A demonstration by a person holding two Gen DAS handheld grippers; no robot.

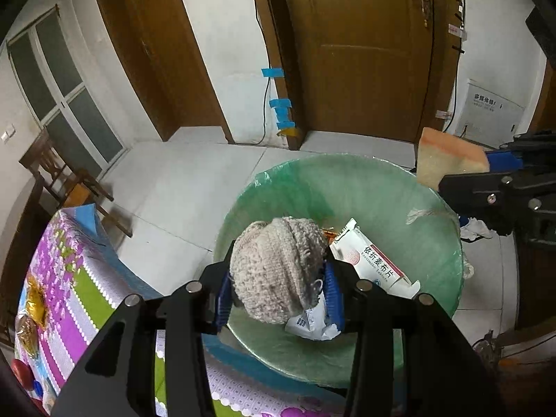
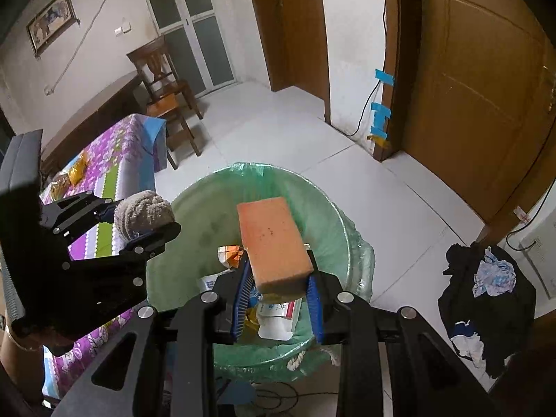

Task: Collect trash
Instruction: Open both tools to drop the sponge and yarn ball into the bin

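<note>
Tablecloth [image 1: 69,278] floral, tile floor [image 2: 278,132] — bin [image 1: 382,180] green-lined

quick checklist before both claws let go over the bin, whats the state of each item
1. Left claw shut on the cloth: ok.
2. Right claw shut on the sponge: ok.
3. Cloth over the bin opening: ok.
4. Sponge over the bin opening: ok in the right wrist view.
5. Room left in the bin above the box and wrappers: ok.
6. Green liner seated all round the rim: cannot tell, near side hidden.
</note>
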